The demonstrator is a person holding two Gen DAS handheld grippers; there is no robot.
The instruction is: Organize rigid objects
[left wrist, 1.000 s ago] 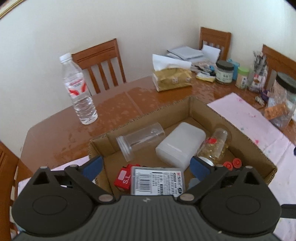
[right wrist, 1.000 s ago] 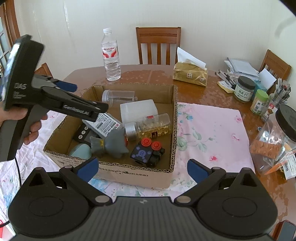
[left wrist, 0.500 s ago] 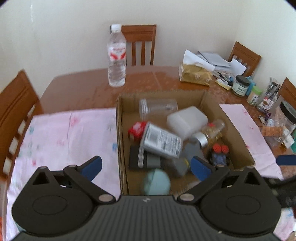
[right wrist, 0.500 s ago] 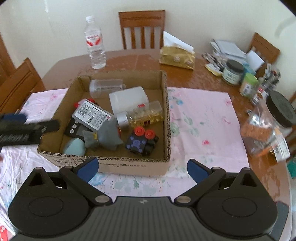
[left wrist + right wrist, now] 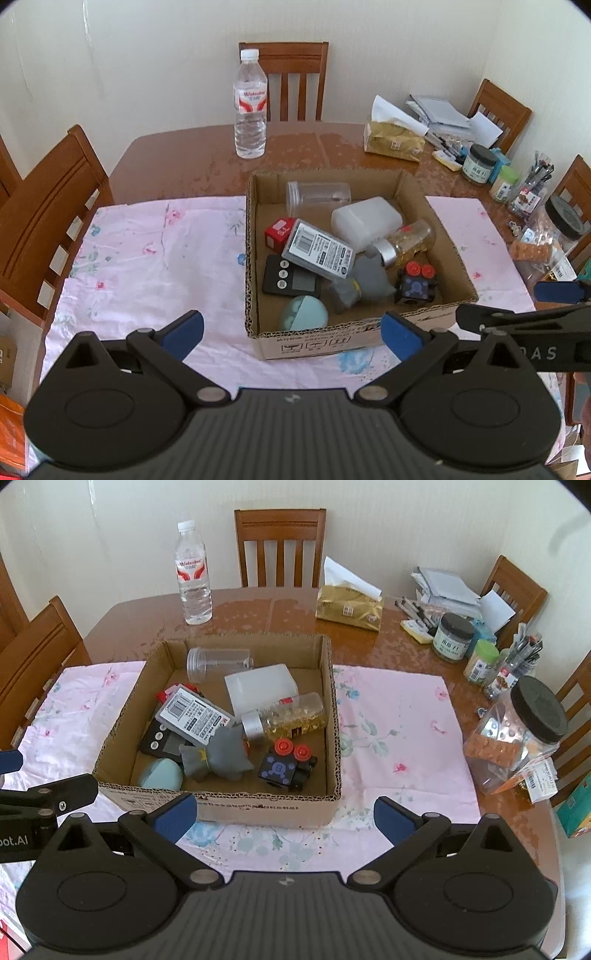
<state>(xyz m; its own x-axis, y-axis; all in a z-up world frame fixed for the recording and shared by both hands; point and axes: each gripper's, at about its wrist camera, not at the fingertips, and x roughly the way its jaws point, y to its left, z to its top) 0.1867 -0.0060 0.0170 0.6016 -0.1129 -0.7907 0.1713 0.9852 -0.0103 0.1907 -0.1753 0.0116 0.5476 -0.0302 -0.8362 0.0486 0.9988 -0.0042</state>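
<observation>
On pink floral cloth (image 5: 155, 258), cardboard box (image 5: 454, 273) holds jumble of rigid items. Left gripper (image 5: 291, 328) and right gripper (image 5: 284, 812) both spread wide, empty, hovering short of box's near wall. Clear jar (image 5: 218, 663) and gold-filled bottle (image 5: 284, 718) lie on sides: smooth, likely slippery, prone to roll; best pinched across body near cap. Barcoded case (image 5: 319, 249) tilted atop pile: stiff, light; take by long edges. Grey figure (image 5: 221, 755) irregular.
</observation>
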